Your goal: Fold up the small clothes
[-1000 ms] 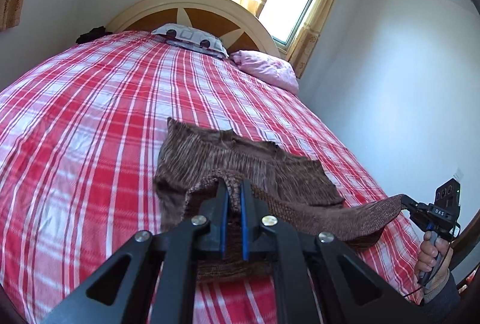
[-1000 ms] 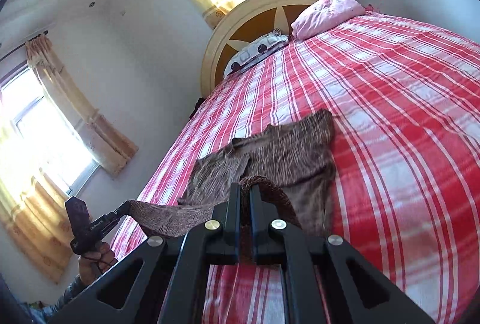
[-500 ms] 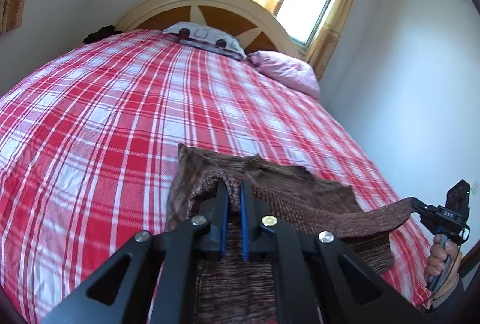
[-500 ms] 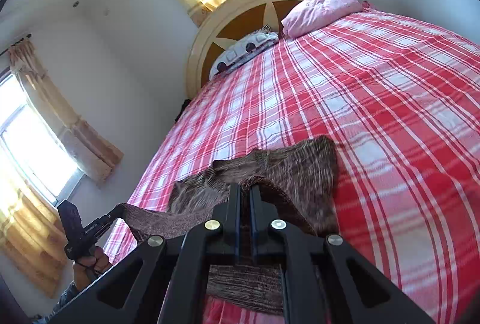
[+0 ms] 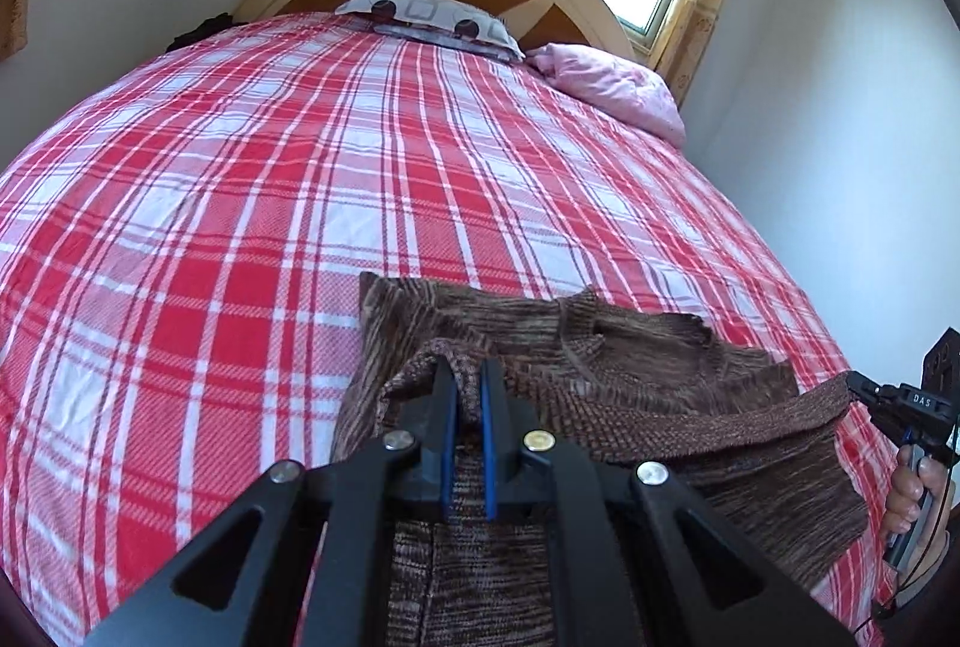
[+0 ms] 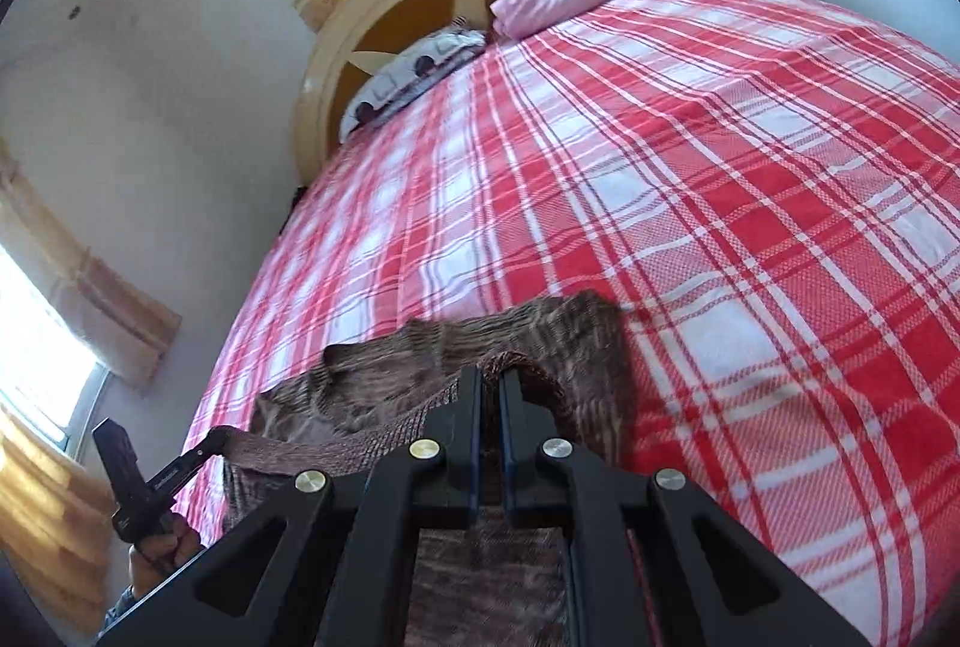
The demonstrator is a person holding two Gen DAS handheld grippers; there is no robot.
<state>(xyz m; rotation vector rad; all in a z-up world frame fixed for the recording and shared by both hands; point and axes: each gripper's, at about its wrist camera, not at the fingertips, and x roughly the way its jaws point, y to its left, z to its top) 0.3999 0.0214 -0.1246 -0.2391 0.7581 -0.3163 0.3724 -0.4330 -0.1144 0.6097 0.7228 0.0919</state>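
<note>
Brown knit sweater (image 5: 630, 395) low in frame on the plaid bed (image 5: 240, 227). Soft, floppy, light, a bit stretchy. Left gripper (image 5: 467, 395) fingers pinching one hem corner, right gripper (image 6: 492, 395) fingers pinching the other. Best grabbed at corners; sagging middle likely.

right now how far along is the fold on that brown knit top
Mid first fold. Done: the brown knit top lies spread on the plaid bedspread, neck end toward the headboard. In hand: the left claw and right claw are each shut on a corner of the near hem, holding that edge raised above the body of the garment. Left: lay the hem down, fold again, tidy. No finished fold shows.
</note>
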